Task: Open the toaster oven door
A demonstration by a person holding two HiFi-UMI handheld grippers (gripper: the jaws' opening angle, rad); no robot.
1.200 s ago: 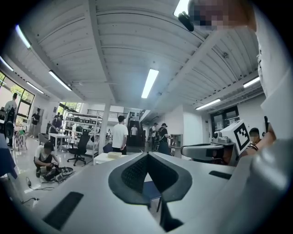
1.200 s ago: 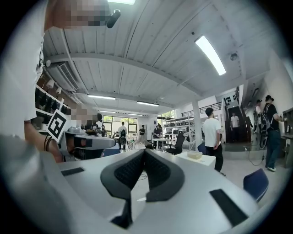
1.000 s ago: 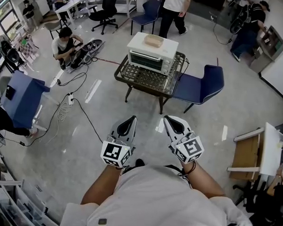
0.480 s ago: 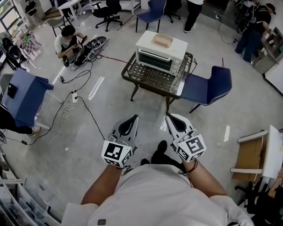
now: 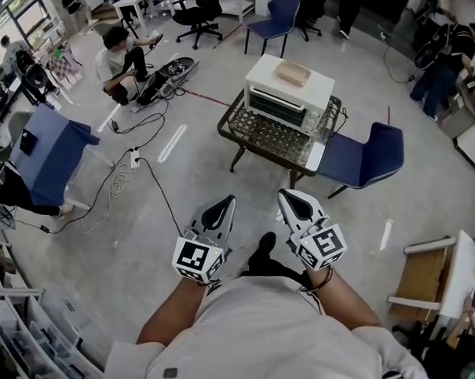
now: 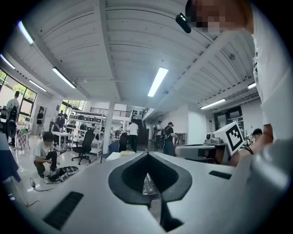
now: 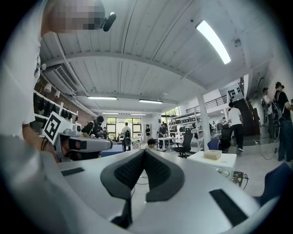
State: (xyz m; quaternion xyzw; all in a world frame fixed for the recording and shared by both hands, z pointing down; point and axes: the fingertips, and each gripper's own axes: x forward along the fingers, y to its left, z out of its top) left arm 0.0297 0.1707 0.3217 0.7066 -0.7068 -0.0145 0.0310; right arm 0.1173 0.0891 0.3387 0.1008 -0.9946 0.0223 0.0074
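In the middle of the room, well ahead of the person, the toaster oven (image 5: 289,89) stands on a low metal table (image 5: 269,139) with a lattice top. The oven is white, and its door (image 5: 277,108) faces the person and stands shut against the front. A flat tan thing (image 5: 293,72) lies on the roof of the oven. Just beside the table, on its right, there is a blue chair (image 5: 365,155).

Close to the person's body, the left gripper (image 5: 225,200) and the right gripper (image 5: 287,196) are held side by side. Both point level toward the table and both are well apart from it. In the left gripper view the two jaws of the left gripper (image 6: 147,153) meet at the tips and nothing is between them. In the right gripper view the jaws of the right gripper (image 7: 143,151) are also pressed together and hold nothing, and the toaster oven (image 7: 215,162) shows far off at the right side.

On the floor at the left, a seated person (image 5: 121,56) works beside some cables (image 5: 144,169).
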